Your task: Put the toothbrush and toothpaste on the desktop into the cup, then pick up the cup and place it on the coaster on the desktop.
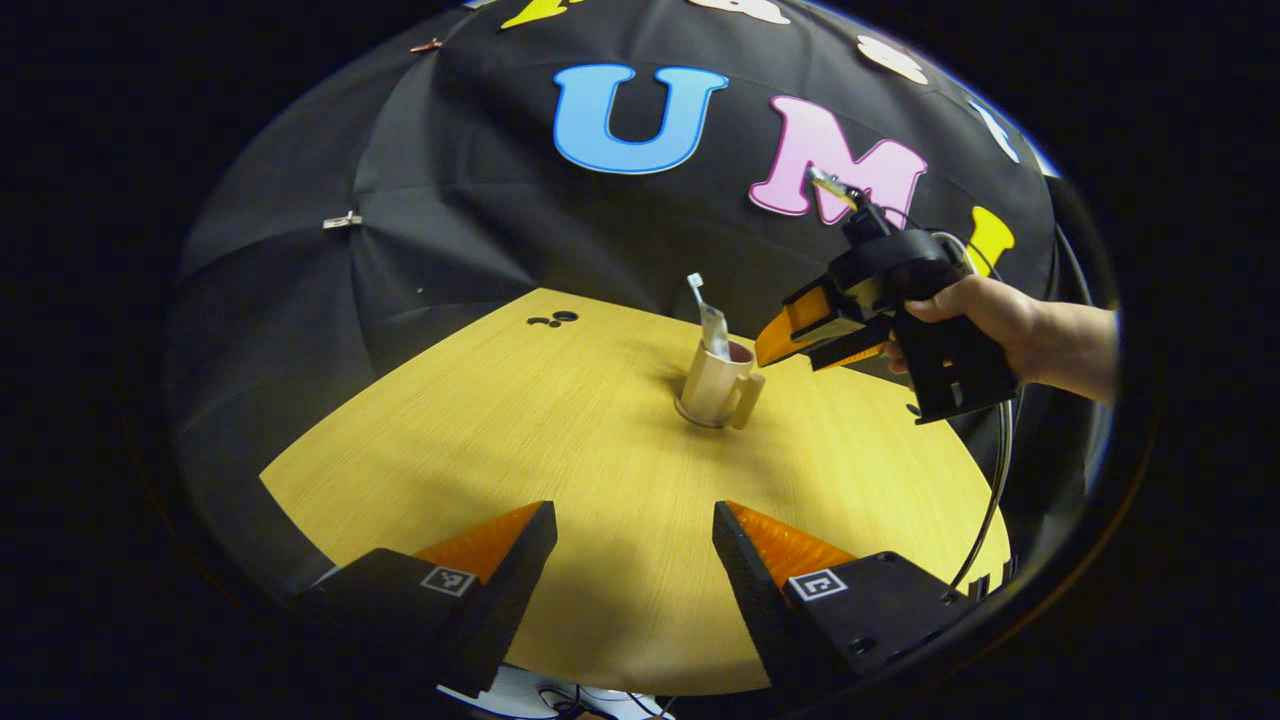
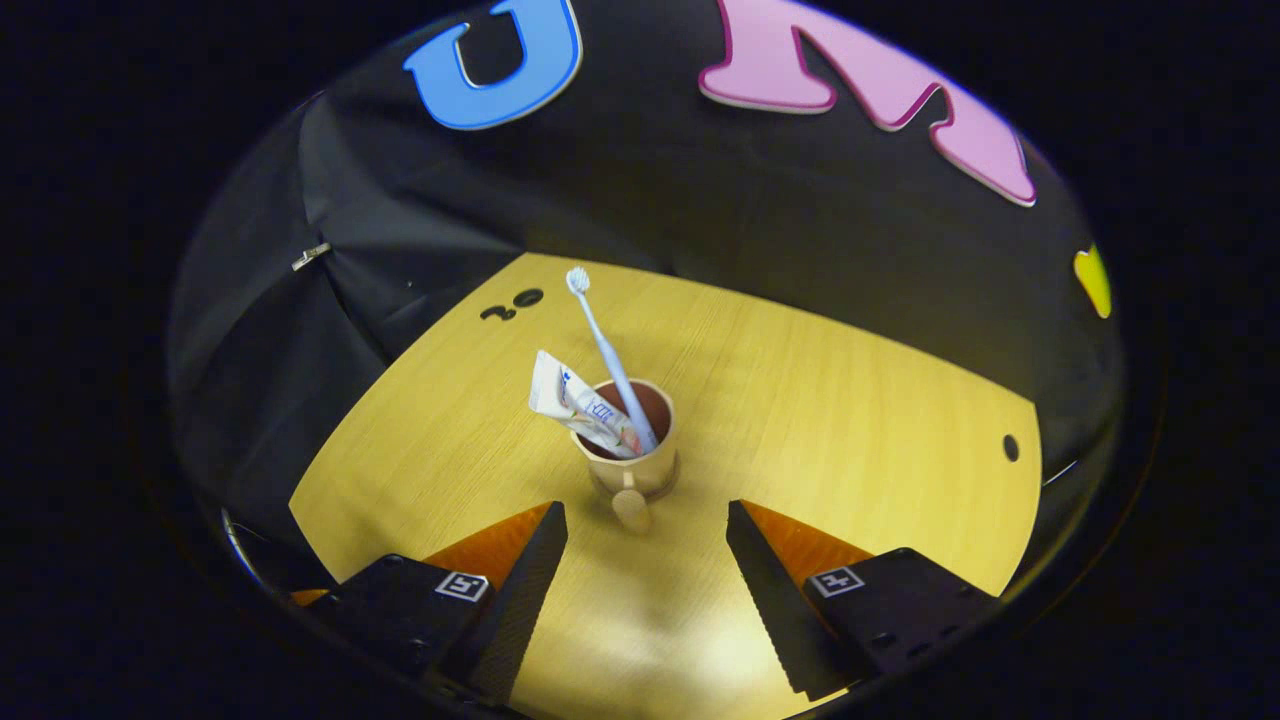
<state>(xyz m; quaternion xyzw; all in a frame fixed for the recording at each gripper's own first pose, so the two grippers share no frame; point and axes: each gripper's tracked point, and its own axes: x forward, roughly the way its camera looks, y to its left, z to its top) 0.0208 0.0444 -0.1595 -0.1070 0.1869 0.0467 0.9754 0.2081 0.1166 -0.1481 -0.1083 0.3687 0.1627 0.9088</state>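
The cup (image 2: 636, 445) stands upright on the yellow wooden table (image 2: 850, 400). It is tan outside and dark red-brown inside. The toothbrush (image 2: 606, 347) and the toothpaste (image 2: 580, 405) are both in the cup. The toothbrush sticks up tall with its white bristles at the top. The toothpaste tube leans out over the rim, on the left side as the right gripper view shows it.

In the right gripper view, the right gripper (image 2: 646, 575) has its jaws wide apart and they hold nothing. The cup is just ahead of them, in line with the gap, and its handle points back toward the jaws. The jaws do not touch the cup.

In the left gripper view, the left gripper (image 1: 634, 565) also has its jaws wide apart with nothing between them. The cup (image 1: 712, 385) is well ahead of these jaws, a little to the right. Just beyond it, a hand (image 1: 985, 315) holds the right gripper (image 1: 800, 340) up in the air, close to the cup's rim on the right.

Some small dark holes (image 2: 515, 303) are in the table far ahead of the jaws.
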